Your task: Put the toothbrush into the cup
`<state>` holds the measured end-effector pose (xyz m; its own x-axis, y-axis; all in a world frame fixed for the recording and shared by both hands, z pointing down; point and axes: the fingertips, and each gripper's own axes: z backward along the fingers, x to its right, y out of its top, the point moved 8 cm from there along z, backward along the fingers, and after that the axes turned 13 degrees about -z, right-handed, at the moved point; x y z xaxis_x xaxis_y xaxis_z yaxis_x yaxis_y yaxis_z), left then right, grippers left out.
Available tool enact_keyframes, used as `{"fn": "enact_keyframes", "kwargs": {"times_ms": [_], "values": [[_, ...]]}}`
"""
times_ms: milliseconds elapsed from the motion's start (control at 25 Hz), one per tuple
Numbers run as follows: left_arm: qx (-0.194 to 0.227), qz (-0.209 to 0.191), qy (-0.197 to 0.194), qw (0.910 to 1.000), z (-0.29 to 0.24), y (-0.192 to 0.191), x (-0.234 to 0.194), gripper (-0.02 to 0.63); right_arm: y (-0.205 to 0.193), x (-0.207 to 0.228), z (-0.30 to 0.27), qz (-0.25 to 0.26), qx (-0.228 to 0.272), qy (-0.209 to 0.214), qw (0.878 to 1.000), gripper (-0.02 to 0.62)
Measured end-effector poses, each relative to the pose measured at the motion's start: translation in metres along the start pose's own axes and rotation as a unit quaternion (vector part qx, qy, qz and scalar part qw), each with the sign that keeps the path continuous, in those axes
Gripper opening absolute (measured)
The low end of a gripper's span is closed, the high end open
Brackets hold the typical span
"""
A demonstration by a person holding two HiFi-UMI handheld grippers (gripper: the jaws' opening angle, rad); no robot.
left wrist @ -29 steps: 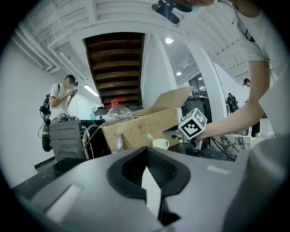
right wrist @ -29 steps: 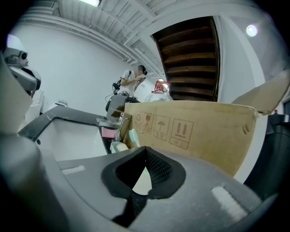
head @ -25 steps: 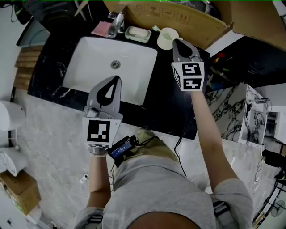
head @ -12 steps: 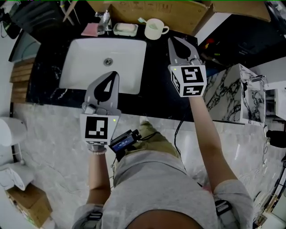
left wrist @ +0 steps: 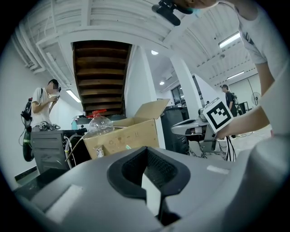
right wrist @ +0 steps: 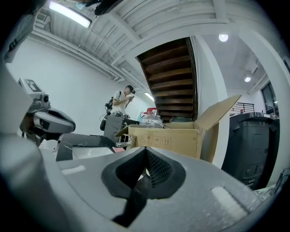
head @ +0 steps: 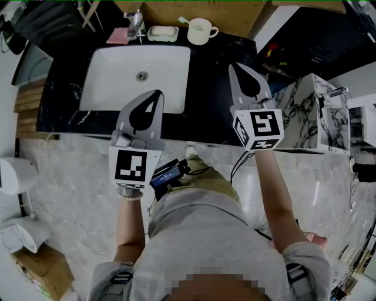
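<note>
A: Where do we stand with the toothbrush (head: 184,21)?

B: As far as we can make out, it already sits in the cup (head: 198,32). A thin pale-green sliver leans out over the rim on the side toward the soap dish (head: 163,33). It is small in the head view, so we say that with some caution.

A: And the cup itself?

B: It is upright at the back edge of the counter (head: 214,100), just past the back right corner of the sink (head: 170,76) and close under the cardboard box (head: 194,9).

A: What are our grippers holding?

B: Nothing. The left gripper (head: 156,94) has its jaws pressed together with only the dark pads meeting, and it hangs over the front edge of the sink. The right gripper (head: 233,66) is likewise closed and empty, over the bare counter near the front right corner and well apart from the cup.

A: So what does doing this well ask of us?

B: We judge the placing done. We should keep both grippers away from the back edge so that nothing nudges the cup or tips the brush out. If the brush proves loose, we go in with the right gripper alone, from above.
</note>
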<state>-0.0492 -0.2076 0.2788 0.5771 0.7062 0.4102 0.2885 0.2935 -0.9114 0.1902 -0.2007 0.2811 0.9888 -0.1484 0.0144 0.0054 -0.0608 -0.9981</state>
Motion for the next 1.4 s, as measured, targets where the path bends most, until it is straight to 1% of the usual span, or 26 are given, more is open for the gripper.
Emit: {"fn": "enact_keyframes", "kwargs": {"times_ms": [400, 520, 680, 1000, 1400], "values": [[0.009, 0.0, -0.018, 0.9998, 0.012, 0.002, 0.009, 0.011, -0.011, -0.015, 0.052, -0.017, -0.006, -0.018, 1.0, -0.009], [0.004, 0.001, -0.028, 0.9996, 0.012, -0.002, 0.012, 0.011, -0.016, -0.022, 0.06, -0.014, -0.017, -0.013, 1.0, -0.008], [-0.003, 0.004, -0.037, 0.9993, 0.011, -0.007, 0.013, 0.011, -0.021, -0.026, 0.068, -0.023, -0.024, -0.009, 0.999, -0.009], [-0.006, 0.009, -0.034, 0.9994, 0.01, -0.009, 0.009, 0.011, -0.022, -0.024, 0.077, -0.043, -0.026, -0.013, 0.999, -0.009], [-0.007, 0.015, -0.029, 0.9994, 0.01, -0.011, 0.008, 0.011, -0.021, -0.024, 0.076, -0.039, -0.028, -0.012, 0.999, -0.009]]}}
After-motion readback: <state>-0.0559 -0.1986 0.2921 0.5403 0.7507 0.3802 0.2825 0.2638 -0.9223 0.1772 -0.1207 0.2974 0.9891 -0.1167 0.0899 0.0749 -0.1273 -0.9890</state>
